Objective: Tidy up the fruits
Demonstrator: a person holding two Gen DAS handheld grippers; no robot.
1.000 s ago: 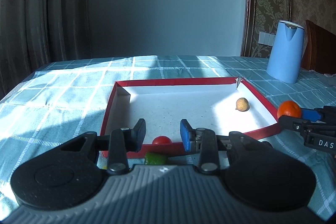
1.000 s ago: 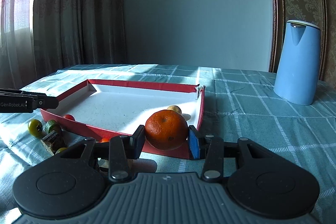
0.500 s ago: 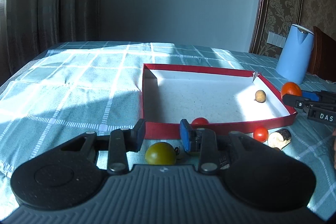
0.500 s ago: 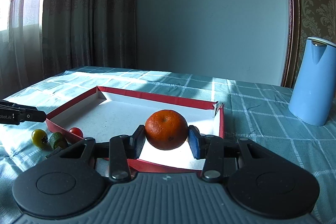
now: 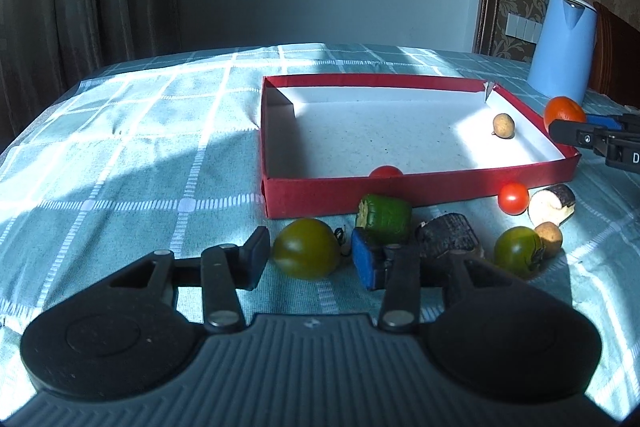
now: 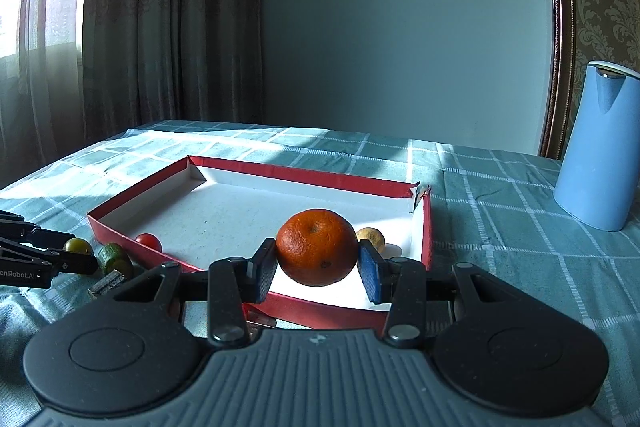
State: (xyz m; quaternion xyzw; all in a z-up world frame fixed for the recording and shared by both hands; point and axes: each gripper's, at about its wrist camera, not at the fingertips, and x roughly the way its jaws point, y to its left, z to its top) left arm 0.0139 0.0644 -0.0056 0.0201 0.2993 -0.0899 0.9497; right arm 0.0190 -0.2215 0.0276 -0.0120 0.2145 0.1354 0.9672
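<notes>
A red box with a white floor [image 5: 400, 189] [image 6: 168, 257] lies on the teal checked cloth. It holds a tan round fruit [image 5: 503, 125] [image 6: 371, 238] and a red cherry tomato [image 5: 386, 171] [image 6: 149, 241]. My right gripper [image 6: 317, 259] is shut on an orange mandarin [image 6: 317, 251] [image 5: 563, 111], held above the box's right corner. My left gripper [image 5: 308, 255] is open, low over the cloth, with a green tomato [image 5: 307, 254] between its fingers. Close by lie a green cucumber piece [image 5: 385, 218], dark pieces [image 5: 448, 241], another green tomato [image 5: 517, 255], a red tomato [image 5: 513, 198] and a tan fruit [image 5: 549, 231].
A light blue jug [image 5: 562, 45] [image 6: 602, 147] stands at the back right of the table. A white-cut dark-skinned piece [image 5: 551, 203] lies by the box's front right corner. Curtains hang at the left, a wall behind.
My left gripper has moved back and left from the box edge and come around the green tomato. My right gripper has lifted the mandarin forward over the box's corner.
</notes>
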